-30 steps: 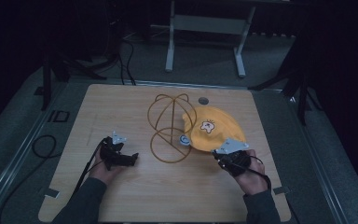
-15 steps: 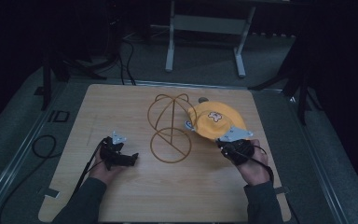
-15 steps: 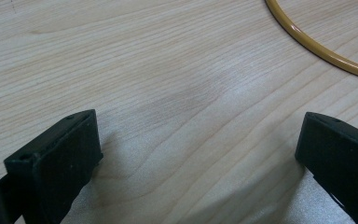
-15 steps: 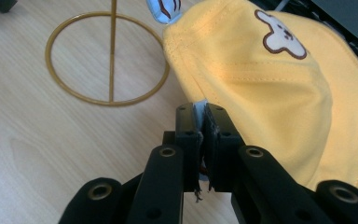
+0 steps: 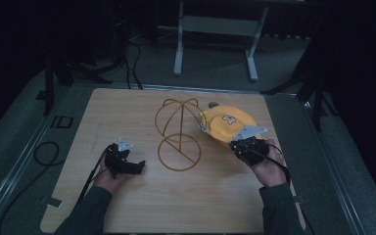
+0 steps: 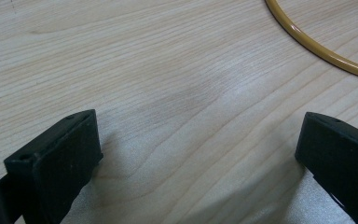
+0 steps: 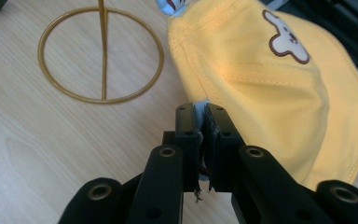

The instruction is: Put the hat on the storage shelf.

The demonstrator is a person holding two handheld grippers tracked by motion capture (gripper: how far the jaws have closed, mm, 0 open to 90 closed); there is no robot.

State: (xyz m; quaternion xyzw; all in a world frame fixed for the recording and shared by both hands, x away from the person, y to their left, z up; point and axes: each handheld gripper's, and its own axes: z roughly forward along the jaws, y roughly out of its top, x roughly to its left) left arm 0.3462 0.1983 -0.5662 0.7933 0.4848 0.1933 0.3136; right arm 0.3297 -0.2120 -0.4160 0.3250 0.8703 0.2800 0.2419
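left black two-jaw gripper [image 5: 139, 166]: 8 o'clock, jaws wide apart, hand-held | right black two-jaw gripper [image 5: 235, 145]: 4 o'clock, jaws pinched together on fabric

One yellow cap [image 5: 227, 126], one gold wire stand [image 5: 178, 134], two grippers: left [image 5: 138, 167], right [image 5: 236, 145]; one wooden table [image 5: 127, 112].
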